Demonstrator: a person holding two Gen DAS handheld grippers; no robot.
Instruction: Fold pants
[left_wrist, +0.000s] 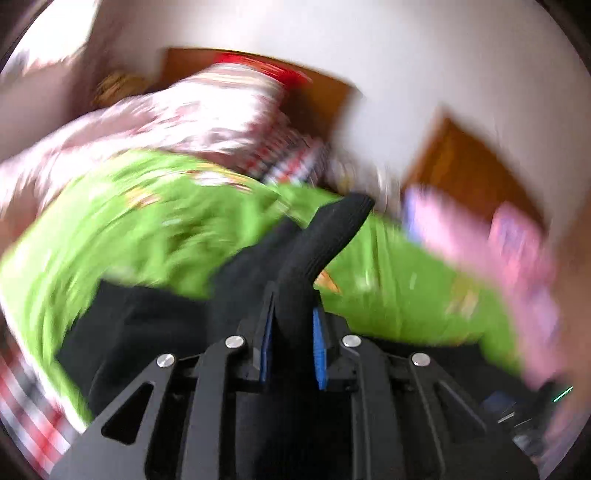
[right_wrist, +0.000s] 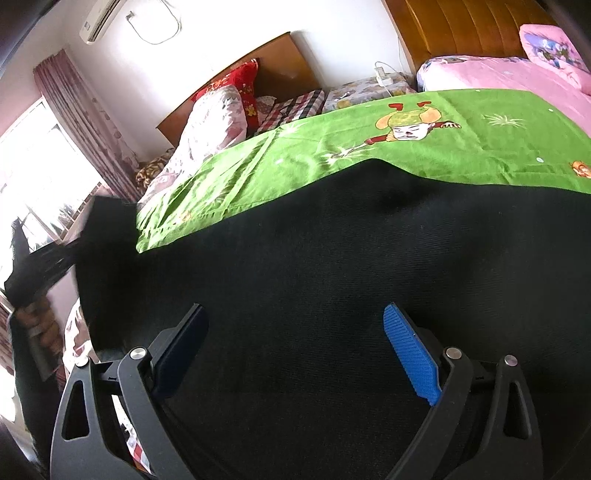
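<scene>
Black pants (right_wrist: 332, 277) sprawl across the green sheet (right_wrist: 406, 147) mid-frame, one bunched fold clenched in the left gripper (left_wrist: 293, 314), the right gripper (right_wrist: 295, 354) released above them; that narrow pinch could slip loose.

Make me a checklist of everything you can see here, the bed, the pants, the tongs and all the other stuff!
Surface: green cartoon sheet spread on the bed.
Job's things: black pants lying across the sheet; one bunched end is lifted.
Clutter: pink quilt, red pillow, floral bedding, checked cloth.
Tongs: left tongs pinched shut on a fold of the pants; right tongs wide open above the pants, gripping nothing.
Cables: white charger and cord by the headboard; a looped cable on the wall.
Surroundings: air conditioner, curtain, bright window, wooden headboards.
</scene>
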